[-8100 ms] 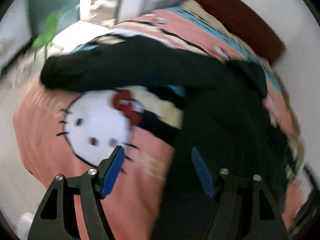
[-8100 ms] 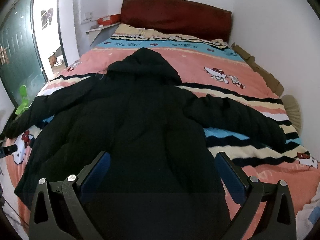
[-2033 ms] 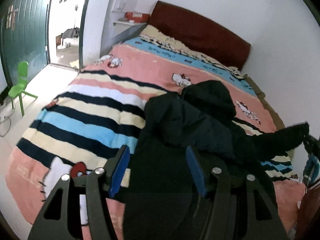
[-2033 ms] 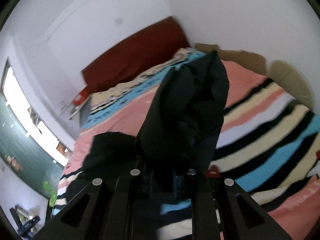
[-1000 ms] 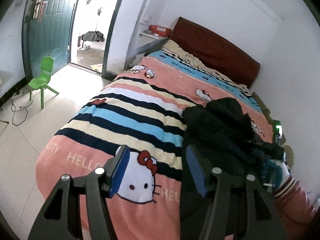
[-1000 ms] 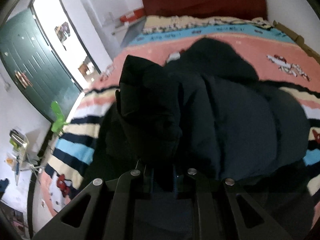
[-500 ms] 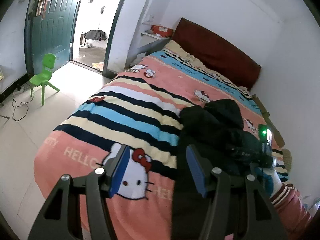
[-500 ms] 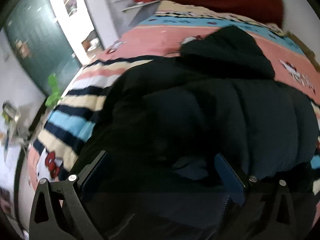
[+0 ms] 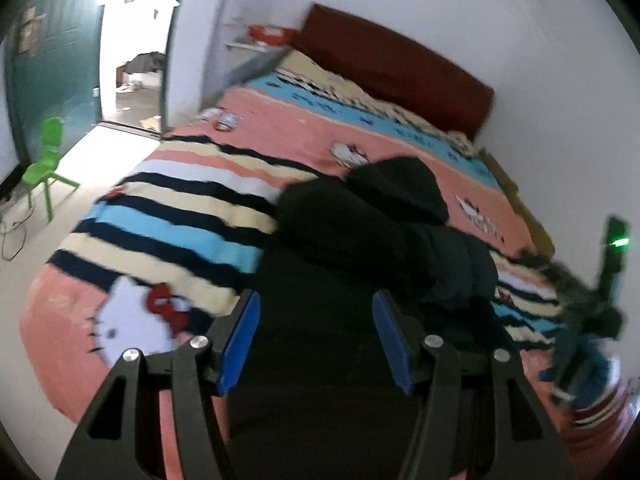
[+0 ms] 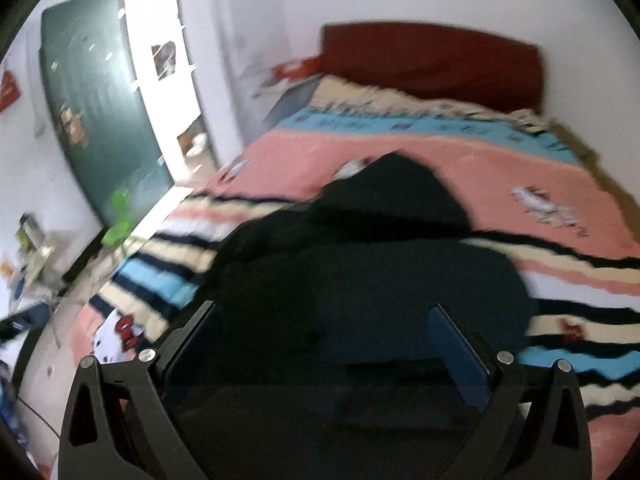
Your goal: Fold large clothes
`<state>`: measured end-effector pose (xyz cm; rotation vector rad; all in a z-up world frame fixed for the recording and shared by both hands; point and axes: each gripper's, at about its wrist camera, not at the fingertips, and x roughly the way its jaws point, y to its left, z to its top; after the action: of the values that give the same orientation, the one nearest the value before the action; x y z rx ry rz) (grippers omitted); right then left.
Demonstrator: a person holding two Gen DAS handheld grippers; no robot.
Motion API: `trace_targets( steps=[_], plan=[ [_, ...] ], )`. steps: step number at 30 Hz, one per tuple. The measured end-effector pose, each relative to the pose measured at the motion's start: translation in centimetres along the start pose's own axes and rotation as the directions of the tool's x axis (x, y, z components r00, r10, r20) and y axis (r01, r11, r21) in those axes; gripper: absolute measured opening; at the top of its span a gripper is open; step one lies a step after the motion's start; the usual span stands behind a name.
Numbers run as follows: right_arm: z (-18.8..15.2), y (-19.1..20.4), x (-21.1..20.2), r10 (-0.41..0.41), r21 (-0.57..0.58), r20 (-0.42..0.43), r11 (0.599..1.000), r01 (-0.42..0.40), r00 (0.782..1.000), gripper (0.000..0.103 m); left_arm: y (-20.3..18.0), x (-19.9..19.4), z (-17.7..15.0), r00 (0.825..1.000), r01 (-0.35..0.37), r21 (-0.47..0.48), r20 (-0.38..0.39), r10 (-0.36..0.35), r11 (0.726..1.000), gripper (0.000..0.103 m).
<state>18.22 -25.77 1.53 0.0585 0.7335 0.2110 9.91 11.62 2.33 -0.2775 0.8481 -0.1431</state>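
Note:
A black hooded puffer jacket (image 9: 360, 240) lies on the striped cartoon-cat blanket (image 9: 180, 208) of the bed, both sleeves folded in over its body and the hood (image 10: 396, 192) pointing at the headboard. My left gripper (image 9: 316, 336) hangs open over the jacket's lower left part, with nothing between its blue pads. My right gripper (image 10: 324, 344) stands wide open above the jacket's hem (image 10: 360, 280), holding nothing. In the left wrist view the right gripper's body (image 9: 580, 312) shows as a blur at the bed's right edge, with a green light above it.
A dark red headboard (image 9: 400, 68) stands against the white wall at the far end. Left of the bed is pale floor with a small green chair (image 9: 46, 160), a green door (image 10: 100, 100) and a bright open doorway (image 9: 136, 40). A shelf with a red box (image 9: 268, 32) hangs beside the headboard.
My right gripper has let go of the sleeve, which now lies folded over the jacket, and has drawn up and back with jaws wide. My left gripper swung sideways toward the jacket.

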Motion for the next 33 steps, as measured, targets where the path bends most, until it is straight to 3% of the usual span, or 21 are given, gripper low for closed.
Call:
trace_targets(
  steps=[7, 14, 19, 23, 29, 33],
  plan=[
    [0.6, -8.2, -2.6, -0.150, 0.016, 0.054, 0.989, 0.150, 0.987, 0.101, -8.6, 8.4, 1.4, 0.997, 0.027, 0.133, -0.074, -0.017, 0.991, 0.057],
    [1.2, -13.7, 5.1, -0.133, 0.130, 0.006, 0.983, 0.131, 0.991, 0.101, -15.3, 17.4, 3.9, 0.997, 0.031, 0.267, -0.080, -0.010, 0.963, 0.057],
    [0.9, -13.9, 12.3, -0.112, 0.102, -0.051, 0.988, 0.117, 0.992, 0.094, -16.1, 24.0, 4.7, 0.997, -0.028, 0.348, -0.061, 0.053, 0.937, 0.057],
    [-1.5, -14.4, 18.2, -0.104, 0.082, -0.150, 0.990, 0.117, 0.983, 0.090, -14.7, 27.9, 3.3, 0.995, -0.039, 0.396, -0.072, 0.073, 0.917, 0.059],
    [-6.6, -14.1, 21.4, -0.030, 0.072, -0.258, 0.996, 0.050, 0.966, 0.092, -12.7, 29.6, -0.7, 0.994, 0.011, 0.443, -0.099, 0.036, 0.896, 0.064],
    [-8.2, -14.5, 22.3, -0.018, 0.076, -0.279, 0.996, 0.041, 0.960, 0.094, -12.2, 30.7, -1.1, 0.993, 0.026, 0.424, -0.118, 0.027, 0.905, 0.064]
  ],
)
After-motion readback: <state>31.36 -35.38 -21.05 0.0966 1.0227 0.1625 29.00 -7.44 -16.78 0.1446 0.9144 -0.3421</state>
